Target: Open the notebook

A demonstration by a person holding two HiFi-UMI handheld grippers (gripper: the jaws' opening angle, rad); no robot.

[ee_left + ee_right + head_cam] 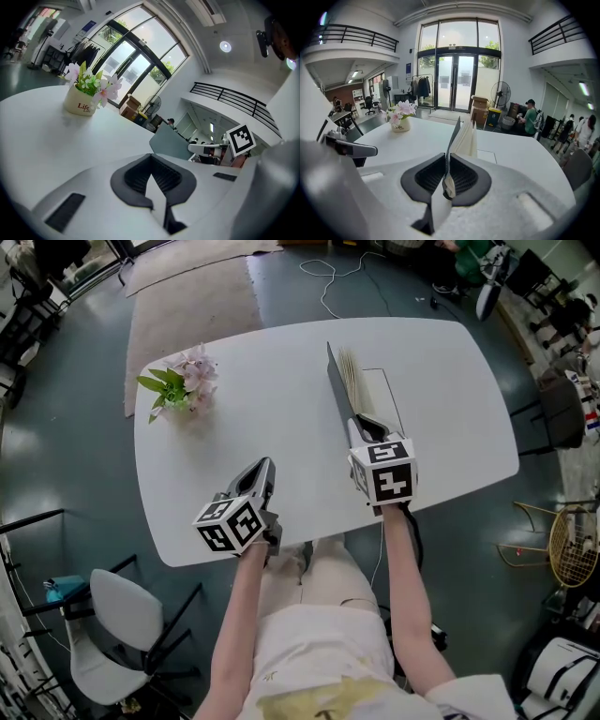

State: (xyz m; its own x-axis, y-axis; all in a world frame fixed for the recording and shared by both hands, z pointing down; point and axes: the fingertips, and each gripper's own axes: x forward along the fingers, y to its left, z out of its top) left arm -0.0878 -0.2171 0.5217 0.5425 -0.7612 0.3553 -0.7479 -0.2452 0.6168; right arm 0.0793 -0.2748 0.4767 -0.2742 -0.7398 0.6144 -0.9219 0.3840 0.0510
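Observation:
A grey-covered notebook lies on the white table right of centre. Its cover and several pages stand up on edge, while the other leaves lie flat to the right. My right gripper is shut on the near edge of the raised cover, and cream pages fan out to the right of it. My left gripper hovers over the table's front left part, apart from the notebook, with its jaws together and nothing in them. From the left gripper view the raised cover shows side-on.
A small pot of pink flowers stands at the table's far left. A grey chair is by the near left corner, and another chair stands to the right. A rug and cables lie on the floor beyond.

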